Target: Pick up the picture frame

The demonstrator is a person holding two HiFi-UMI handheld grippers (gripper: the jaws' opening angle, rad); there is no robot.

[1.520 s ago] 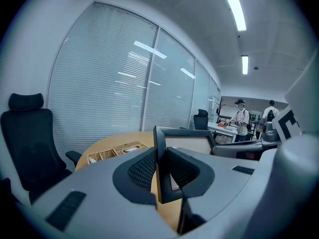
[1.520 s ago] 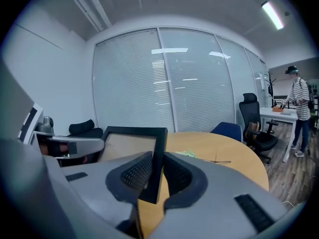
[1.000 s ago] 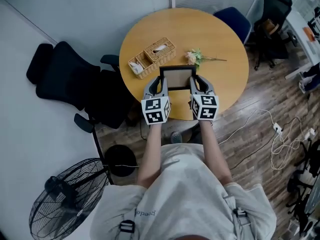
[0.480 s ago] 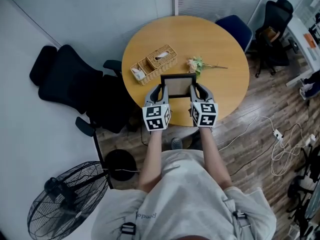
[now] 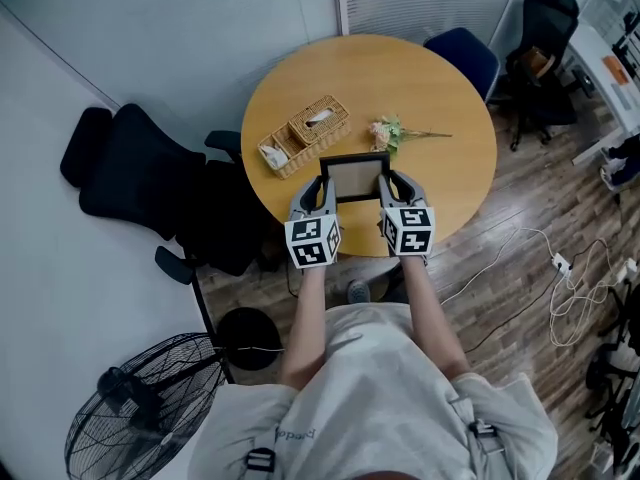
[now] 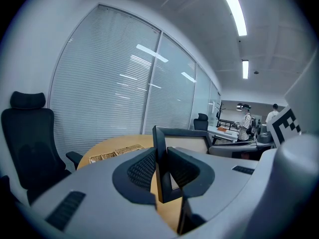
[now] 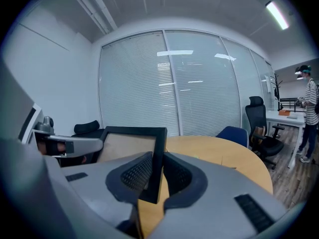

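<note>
A black picture frame (image 5: 353, 176) with a tan panel stands nearly upright over the near part of the round wooden table (image 5: 420, 78), held between both grippers. My left gripper (image 5: 322, 184) is shut on the frame's left bar (image 6: 160, 166), which sits between the ribbed pads (image 6: 142, 169). My right gripper (image 5: 387, 181) is shut on the right bar (image 7: 158, 158) in the same way. In the two gripper views the frame's lower corners show wood beneath them. The frame's bottom bar is hidden behind the grippers in the head view.
A wicker basket (image 5: 303, 133) lies on the table beyond the frame to the left, and a flower sprig (image 5: 392, 131) to the right. A black office chair (image 5: 150, 178) stands left of the table, a blue chair (image 5: 462, 53) behind it. A fan (image 5: 140, 408), a bin (image 5: 247, 330) and floor cables (image 5: 560, 288) surround me.
Both grippers keep the same hold on the frame. Only the head view has shifted slightly.
</note>
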